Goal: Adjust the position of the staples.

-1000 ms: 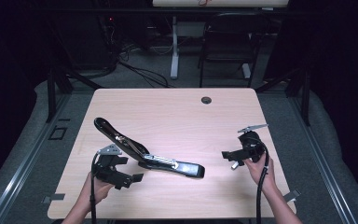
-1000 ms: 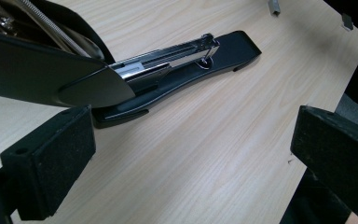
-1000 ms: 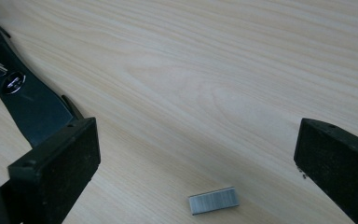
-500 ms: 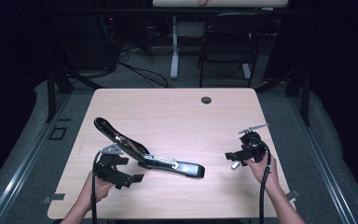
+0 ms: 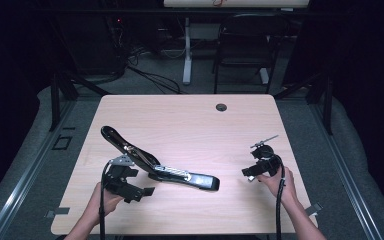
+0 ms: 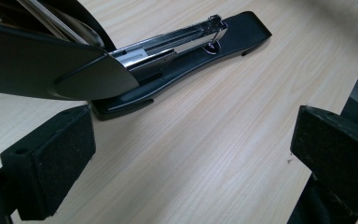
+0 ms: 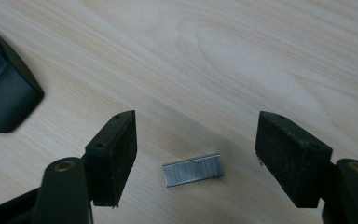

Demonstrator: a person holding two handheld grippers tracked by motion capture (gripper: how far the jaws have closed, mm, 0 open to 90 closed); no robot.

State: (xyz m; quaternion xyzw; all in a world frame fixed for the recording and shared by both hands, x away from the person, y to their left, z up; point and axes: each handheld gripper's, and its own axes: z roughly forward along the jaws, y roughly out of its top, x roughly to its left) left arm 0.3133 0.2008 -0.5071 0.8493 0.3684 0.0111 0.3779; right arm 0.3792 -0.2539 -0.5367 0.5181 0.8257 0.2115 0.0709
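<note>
Over on the left, the left hand-held gripper (image 5: 145,191) sits low above the table (image 5: 190,120), jaws spread wide with nothing between them; in the left gripper view its two black pads (image 6: 51,158) frame bare wood, and the hinged end of the stapler (image 6: 177,51) lies just beyond the left pad, not touching it; the person's left hand (image 5: 105,200) grips the tool from the near edge. Moving toward the middle, the stapler (image 5: 155,162) lies flipped open on the table, its black top arm swung up and back toward the far left, its base running toward the near right with the shiny metal staple channel exposed on top. Further right, bare wood, then the right hand-held gripper (image 5: 247,174), held in the right hand (image 5: 275,180) and pointing left toward the stapler's base; its jaws are also wide open and hold nothing; in the right gripper view a small strip of staples (image 7: 193,170) lies flat on the table between the two pads (image 7: 114,154), clear of both, slightly nearer the left one; the rounded tip of the stapler base shows at that view's left edge, well apart from the strip.
</note>
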